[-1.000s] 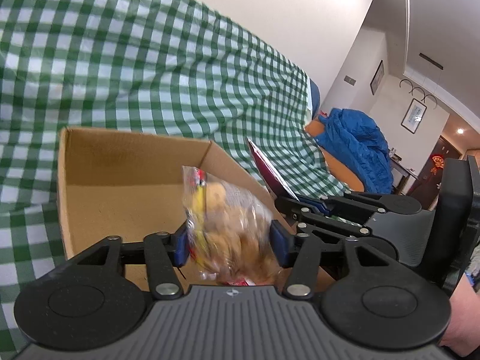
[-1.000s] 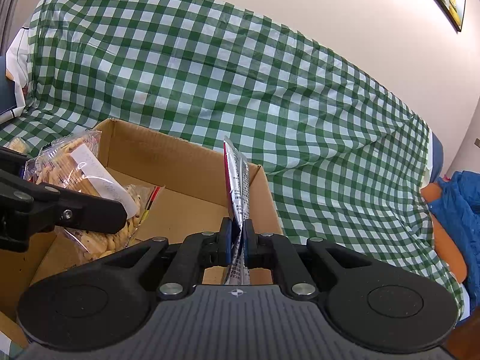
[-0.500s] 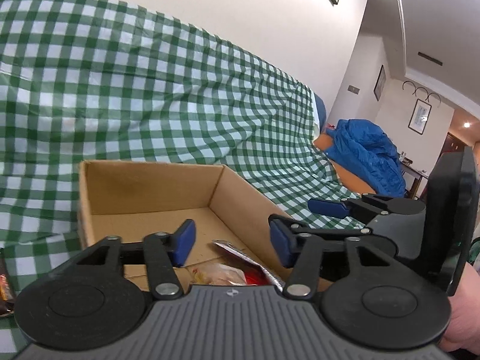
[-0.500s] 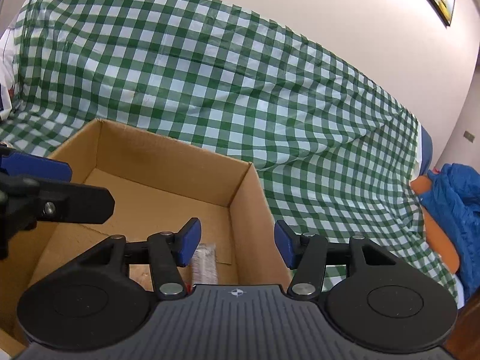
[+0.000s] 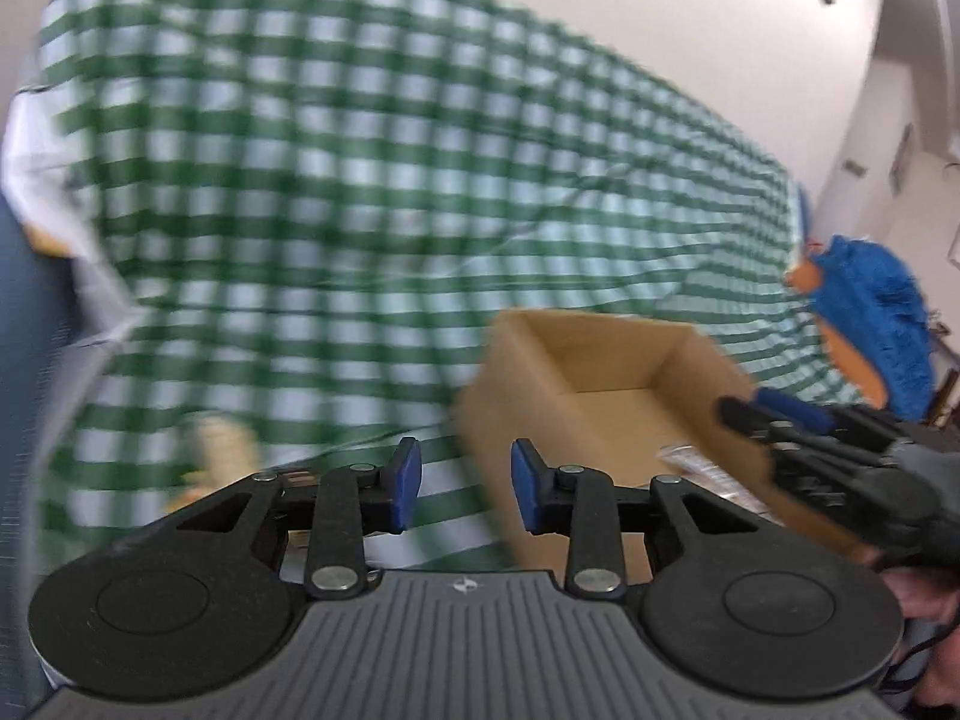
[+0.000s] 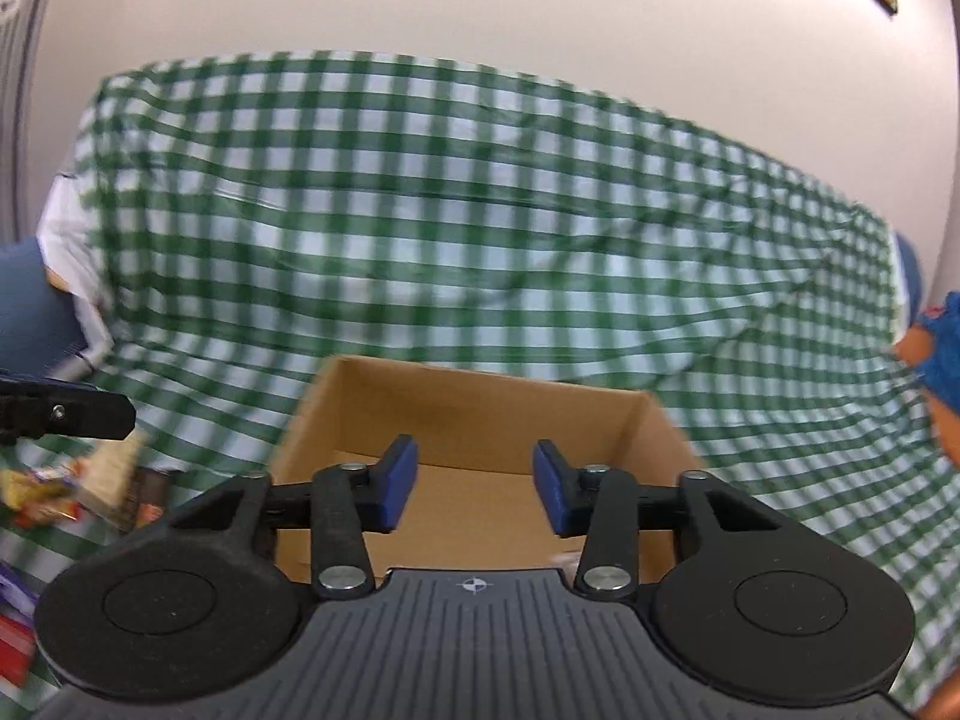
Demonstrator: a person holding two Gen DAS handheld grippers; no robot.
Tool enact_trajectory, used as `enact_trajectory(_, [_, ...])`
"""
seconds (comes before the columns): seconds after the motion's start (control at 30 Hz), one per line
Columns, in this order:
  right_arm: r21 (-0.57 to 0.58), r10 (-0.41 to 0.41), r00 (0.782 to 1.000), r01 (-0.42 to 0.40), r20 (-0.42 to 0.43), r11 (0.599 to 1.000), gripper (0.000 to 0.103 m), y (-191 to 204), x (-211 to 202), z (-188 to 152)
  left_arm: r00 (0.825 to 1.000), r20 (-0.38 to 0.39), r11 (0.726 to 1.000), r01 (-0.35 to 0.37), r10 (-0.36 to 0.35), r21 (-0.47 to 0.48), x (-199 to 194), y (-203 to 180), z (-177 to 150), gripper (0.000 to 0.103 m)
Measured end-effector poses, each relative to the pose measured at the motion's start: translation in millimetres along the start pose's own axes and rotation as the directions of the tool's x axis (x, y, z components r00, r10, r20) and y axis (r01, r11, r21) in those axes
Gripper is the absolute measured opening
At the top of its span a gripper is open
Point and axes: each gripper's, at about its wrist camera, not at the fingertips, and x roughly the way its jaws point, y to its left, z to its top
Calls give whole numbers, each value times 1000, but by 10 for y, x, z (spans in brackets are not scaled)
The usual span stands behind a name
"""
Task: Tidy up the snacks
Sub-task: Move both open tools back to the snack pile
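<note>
An open cardboard box (image 6: pixel 480 408) stands on the green checked cloth; it also shows in the left wrist view (image 5: pixel 600 372), with a silver snack packet (image 5: pixel 702 468) lying inside. My left gripper (image 5: pixel 465 486) is open and empty, left of the box over the cloth. My right gripper (image 6: pixel 474 486) is open and empty, in front of the box; it also shows in the left wrist view (image 5: pixel 780 414). Loose snack packs (image 6: pixel 66 486) lie on the cloth left of the box, blurred. A blurred pale snack (image 5: pixel 222 444) lies ahead of my left gripper.
The green checked cloth (image 6: pixel 480 210) covers a sofa against the wall. A blue bundle (image 5: pixel 870 312) lies at the far right. A red packet (image 6: pixel 15 642) sits at the lower left edge.
Both grippers let go of their snack packs into the box, then pulled back. My left gripper has swung left, away from the box, toward the loose snacks.
</note>
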Motion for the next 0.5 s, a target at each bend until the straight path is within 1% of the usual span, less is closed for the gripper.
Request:
enact_trajectory(0.07, [-2,39,999,-39,5,999,38,156,5,14,999,4,998,-44,44,-44,-30,306,-107,37])
enact_trajectory(0.1, [-9,60,998,-60,8,998,38,242,8,15,996,-35,994,-82,80,-67,-11,451,-186,37])
enact_trajectory(0.13, [-17,80,997,-80,9,997,38,320,11,17,989,-70,989,-135,131,-61,12,528,-211,29])
enact_trajectory(0.17, [-28,103,995,-103,10,994,38,412,12,14,984,-63,984,-172,169,-52,-7,581,-209,28])
enact_trajectory(0.2, [-38,122,992,-122,11,992,38,494,20,11,984,-52,983,-174,170,-63,-32,631,-194,29])
enact_trajectory(0.23, [-46,140,990,-139,10,989,38,571,30,10,986,-50,983,-161,157,-84,-39,675,-186,29])
enact_trajectory(0.27, [-54,158,987,-157,7,986,38,650,42,11,988,-60,983,-150,145,-102,-26,714,-189,29])
enact_trajectory(0.37, [-69,206,979,-206,0,976,38,869,74,22,984,-88,983,-163,155,-85,49,746,-193,29])
enact_trajectory(0.5, [-77,250,968,-251,-24,965,38,1101,151,44,988,-81,982,-143,133,-125,120,864,-181,29])
